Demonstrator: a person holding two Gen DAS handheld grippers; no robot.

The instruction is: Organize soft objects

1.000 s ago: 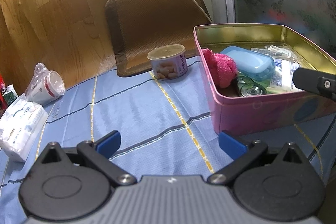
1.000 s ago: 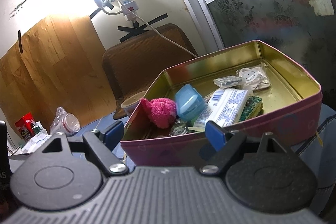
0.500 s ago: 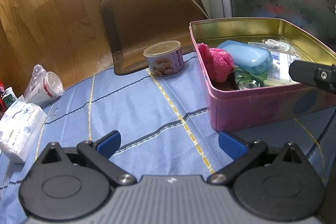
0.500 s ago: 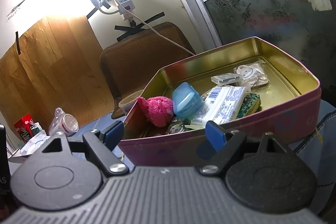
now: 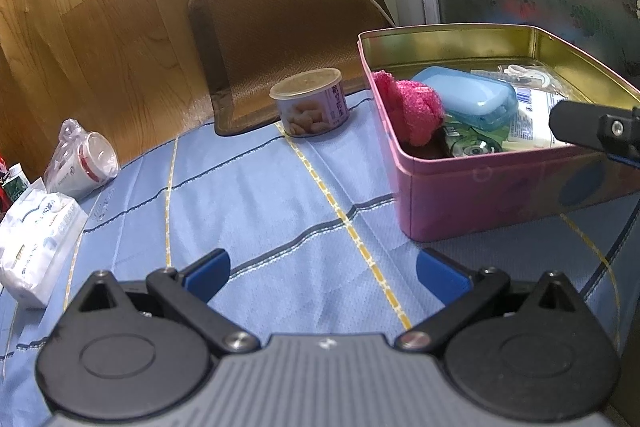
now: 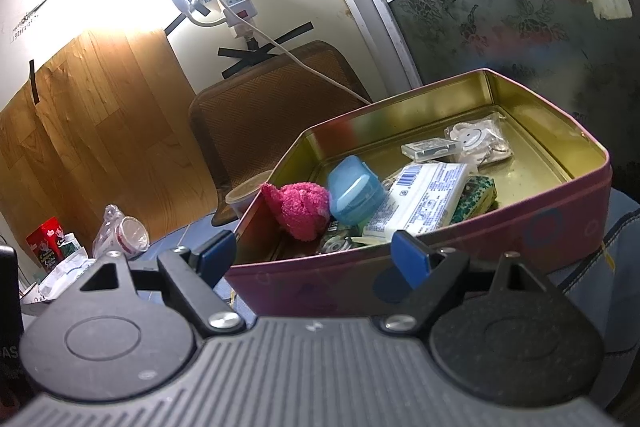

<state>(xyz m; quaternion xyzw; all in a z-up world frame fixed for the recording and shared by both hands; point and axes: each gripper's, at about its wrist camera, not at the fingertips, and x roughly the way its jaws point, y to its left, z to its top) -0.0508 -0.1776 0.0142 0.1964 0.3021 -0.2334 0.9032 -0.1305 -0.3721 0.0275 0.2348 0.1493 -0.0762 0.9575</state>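
Note:
A pink tin box with a gold inside stands on the blue cloth at the right; it also shows in the right wrist view. Inside lie a fluffy pink soft item, a blue plastic case, a white packet and small bagged items. My left gripper is open and empty over the cloth, left of the box. My right gripper is open and empty at the box's near wall; one of its fingers shows in the left wrist view.
A lidded can of nuts stands behind the box's left corner. A white wipes pack and a bagged cup lie at the far left. A brown woven mat leans on the wall, with a power cord above.
Both views have drifted slightly; the box sits a little lower in each frame. Both grippers stay open and empty.

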